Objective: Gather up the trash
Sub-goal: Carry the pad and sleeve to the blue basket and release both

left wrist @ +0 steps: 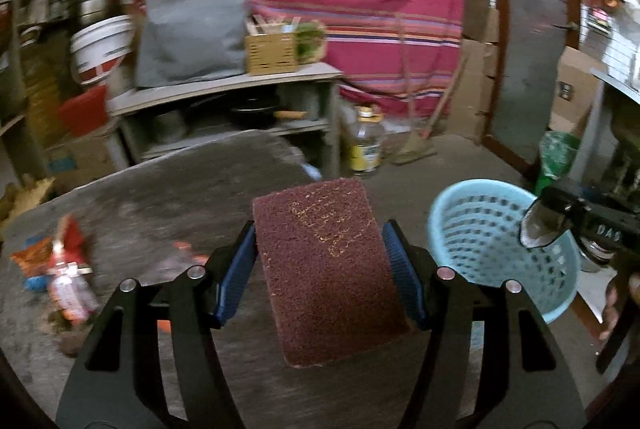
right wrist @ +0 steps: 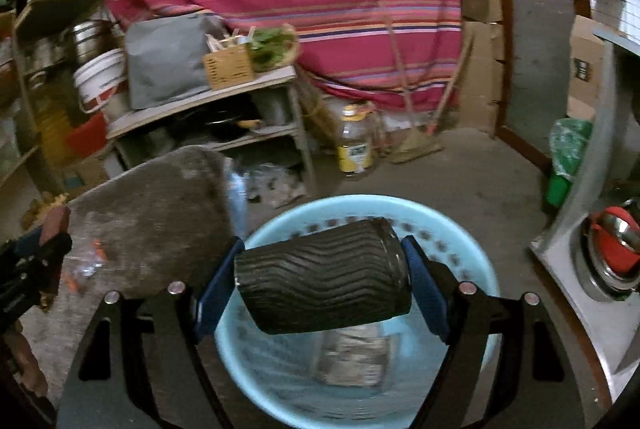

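My left gripper point(left wrist: 324, 269) is shut on a maroon scouring pad point(left wrist: 326, 269), held above the grey table point(left wrist: 168, 189). My right gripper point(right wrist: 322, 289) is shut on a black ribbed paper cup point(right wrist: 324, 287), held sideways over the light blue perforated basket point(right wrist: 460, 229). The basket also shows in the left wrist view point(left wrist: 472, 225), right of the table, with the right gripper and cup point(left wrist: 540, 225) above its right rim. A crumpled wrapper point(right wrist: 352, 357) lies in the basket. Snack wrappers and a small bottle point(left wrist: 64, 269) lie on the table's left side.
A shelf unit point(left wrist: 224, 97) with a grey cushion and cardboard box stands behind the table. A plastic bottle point(left wrist: 366, 141) and a broom point(left wrist: 416, 145) are on the floor. Small plastic bits point(right wrist: 86, 265) lie on the table. A metal appliance point(right wrist: 576, 229) stands at right.
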Tool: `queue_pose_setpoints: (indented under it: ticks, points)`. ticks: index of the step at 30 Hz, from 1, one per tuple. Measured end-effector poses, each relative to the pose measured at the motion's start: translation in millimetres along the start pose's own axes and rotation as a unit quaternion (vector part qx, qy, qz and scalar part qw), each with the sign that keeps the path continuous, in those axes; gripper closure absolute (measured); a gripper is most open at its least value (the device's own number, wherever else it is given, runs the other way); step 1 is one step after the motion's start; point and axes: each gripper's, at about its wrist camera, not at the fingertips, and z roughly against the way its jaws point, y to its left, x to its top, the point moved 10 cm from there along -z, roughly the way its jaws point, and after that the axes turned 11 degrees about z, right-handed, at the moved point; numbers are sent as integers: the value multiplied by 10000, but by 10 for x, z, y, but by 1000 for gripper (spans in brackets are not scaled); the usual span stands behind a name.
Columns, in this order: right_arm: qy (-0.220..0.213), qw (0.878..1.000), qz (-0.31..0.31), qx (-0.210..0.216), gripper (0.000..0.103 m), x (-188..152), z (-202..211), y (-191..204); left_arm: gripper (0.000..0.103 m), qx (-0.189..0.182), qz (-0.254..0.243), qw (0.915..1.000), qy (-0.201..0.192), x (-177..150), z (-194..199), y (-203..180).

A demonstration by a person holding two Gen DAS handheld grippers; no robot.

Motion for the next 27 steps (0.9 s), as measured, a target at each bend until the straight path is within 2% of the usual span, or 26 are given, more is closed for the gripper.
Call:
queue_pose_setpoints:
  ticks: [9,23,27]
  points:
    - [20,9996,-125,-245,25,-84,11,-429,41,-449,-368,9982,160,-184,-330,-913]
    - [171,9965,-740,-357,25,-306,-99,-968,40,-850,-399,9949,364,-205,-641,-1693]
    - [201,9963,-755,-366,25,-320,-108,-985,24,-787,-399,9954,374,-191,-640,-1671]
